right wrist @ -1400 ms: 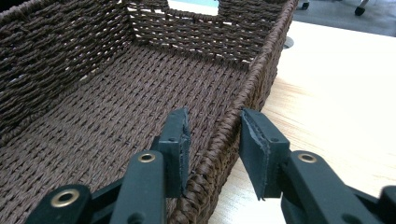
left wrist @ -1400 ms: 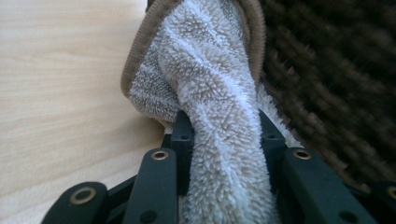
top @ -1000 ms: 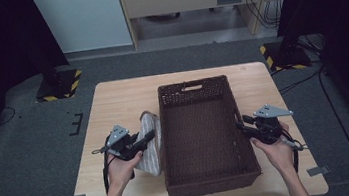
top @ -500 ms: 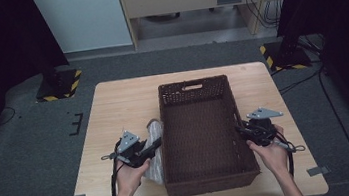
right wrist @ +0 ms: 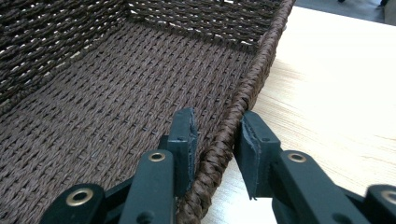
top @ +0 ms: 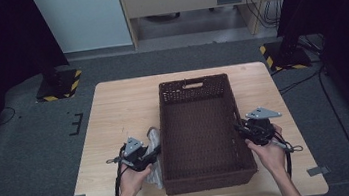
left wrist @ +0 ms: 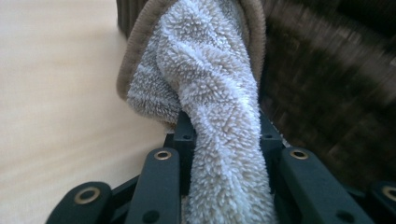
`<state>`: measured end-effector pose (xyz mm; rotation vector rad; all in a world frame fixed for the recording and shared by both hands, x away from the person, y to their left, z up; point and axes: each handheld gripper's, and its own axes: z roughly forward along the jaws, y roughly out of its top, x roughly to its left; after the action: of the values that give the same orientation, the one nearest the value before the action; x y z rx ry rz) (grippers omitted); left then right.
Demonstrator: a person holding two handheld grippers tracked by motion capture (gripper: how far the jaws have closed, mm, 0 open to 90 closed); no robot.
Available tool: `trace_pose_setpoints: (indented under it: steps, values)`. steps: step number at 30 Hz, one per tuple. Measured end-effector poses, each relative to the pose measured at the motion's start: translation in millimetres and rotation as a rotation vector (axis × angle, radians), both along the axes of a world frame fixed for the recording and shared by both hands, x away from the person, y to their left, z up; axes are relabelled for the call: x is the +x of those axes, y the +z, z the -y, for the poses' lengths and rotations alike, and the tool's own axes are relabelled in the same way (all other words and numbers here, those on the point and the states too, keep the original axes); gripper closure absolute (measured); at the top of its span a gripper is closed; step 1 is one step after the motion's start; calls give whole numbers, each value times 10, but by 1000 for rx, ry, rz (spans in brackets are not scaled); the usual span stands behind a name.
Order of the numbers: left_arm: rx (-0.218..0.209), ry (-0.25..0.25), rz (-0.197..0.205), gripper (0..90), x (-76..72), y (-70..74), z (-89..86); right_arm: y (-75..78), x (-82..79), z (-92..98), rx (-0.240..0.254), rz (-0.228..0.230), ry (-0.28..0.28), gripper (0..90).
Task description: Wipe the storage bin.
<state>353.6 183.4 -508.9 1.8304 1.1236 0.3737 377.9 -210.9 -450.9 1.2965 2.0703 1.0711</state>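
Down at the near left of the table [top: 113,105], the left gripper [top: 153,154] has its jaws clamped on a fluffy towel [left wrist: 210,93], which bunches into a thick roll between the pads and fans out ahead of them, its brown hem curling over the top. From above, the towel [top: 153,146] lies just beside the basket [top: 193,83], against the outside of its left wall, with the gripper over its middle and the person's left hand [top: 132,176] behind it. In the left gripper view the dark woven wall stands directly to the right of the jaws and bare wood lies to their left. Across the basket, the right gripper [top: 241,129] straddles the right rim: one jaw sits inside the basket [right wrist: 107,116], the other outside over the table [right wrist: 336,93], and the braided edge runs between them. Its jaws have just been closing; the inner pad meets the rim, while a thin gap seems to remain at the outer pad. The right hand [top: 270,152] holds it from behind.
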Motion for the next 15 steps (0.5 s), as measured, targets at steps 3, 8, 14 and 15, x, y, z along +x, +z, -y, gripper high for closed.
trace_pose_setpoints:
  steps: [3,8,14,15]
  values:
    - [-5,2,-36,685,16,-37,-38,-1,2,8,2,-1,3,682]
    - [-87,38,34,683,-14,277,-215,10,1,22,19,-10,8,665]
    - [-191,4,111,677,-277,707,-296,45,-8,29,14,-12,14,636]
    - [-192,-10,111,676,-321,735,-272,51,-11,35,10,-9,15,634]
